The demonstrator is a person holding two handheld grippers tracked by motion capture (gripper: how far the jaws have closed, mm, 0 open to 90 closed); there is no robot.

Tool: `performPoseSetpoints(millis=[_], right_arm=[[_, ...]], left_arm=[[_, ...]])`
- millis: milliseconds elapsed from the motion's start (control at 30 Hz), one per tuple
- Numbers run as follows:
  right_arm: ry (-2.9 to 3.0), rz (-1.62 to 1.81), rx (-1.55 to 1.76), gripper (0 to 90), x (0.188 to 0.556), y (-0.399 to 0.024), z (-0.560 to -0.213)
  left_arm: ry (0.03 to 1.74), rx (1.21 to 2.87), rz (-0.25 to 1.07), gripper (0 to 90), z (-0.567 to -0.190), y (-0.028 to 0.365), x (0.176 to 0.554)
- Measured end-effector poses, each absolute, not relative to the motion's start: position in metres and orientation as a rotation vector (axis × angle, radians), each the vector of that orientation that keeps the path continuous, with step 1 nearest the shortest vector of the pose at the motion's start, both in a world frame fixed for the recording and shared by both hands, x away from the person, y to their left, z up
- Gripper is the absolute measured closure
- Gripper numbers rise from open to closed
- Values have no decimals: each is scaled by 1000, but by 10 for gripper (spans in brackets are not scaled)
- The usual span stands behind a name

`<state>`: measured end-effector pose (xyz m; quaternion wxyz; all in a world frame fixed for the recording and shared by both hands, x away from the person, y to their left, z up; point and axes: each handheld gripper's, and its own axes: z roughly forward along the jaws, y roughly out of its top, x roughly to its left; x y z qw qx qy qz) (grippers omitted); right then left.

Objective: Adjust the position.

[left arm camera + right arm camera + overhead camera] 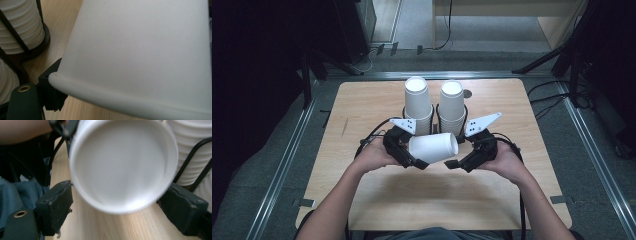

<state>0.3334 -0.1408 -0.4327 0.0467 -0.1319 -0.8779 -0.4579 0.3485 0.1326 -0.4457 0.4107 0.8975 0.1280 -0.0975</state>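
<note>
I have a single white paper cup (433,146) lying on its side in the middle of the high view, held above the light wooden table (362,110) between my two hands. My left gripper (412,160) pinches the cup wall near its closed end; in the left gripper view one black jaw sits against the rolled rim and the other is hidden behind the cup, so I judge the pinch from the high view. My right gripper (457,161) sits at the open mouth, and in the right gripper view its jaws stand spread wide on either side of the rim, apparently touching nothing.

Behind the cup, toward the upper centre of the frame, two tall stacks of white paper cups (418,102) stand in black wire holders (192,162), just beyond my grippers.

The risks as I read them: thin paper crumples if the left pinch tightens, or the cup slips and drops to the table if it loosens. If the right jaws close on the rim off-centre they could fold it. Pushing forward could knock the stacks
</note>
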Motion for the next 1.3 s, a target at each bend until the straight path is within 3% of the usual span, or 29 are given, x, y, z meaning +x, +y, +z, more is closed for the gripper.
performPoseSetpoints(millis=[600, 1300], right_arm=[[-2760, -1247, -419, 145, 337, -133, -454], [-2851, -1187, -341, 145, 337, -117, -459]], left_arm=[[355, 2482, -154, 135, -434, 142, 350], [277, 2696, -160, 132, -455, 100, 352]])
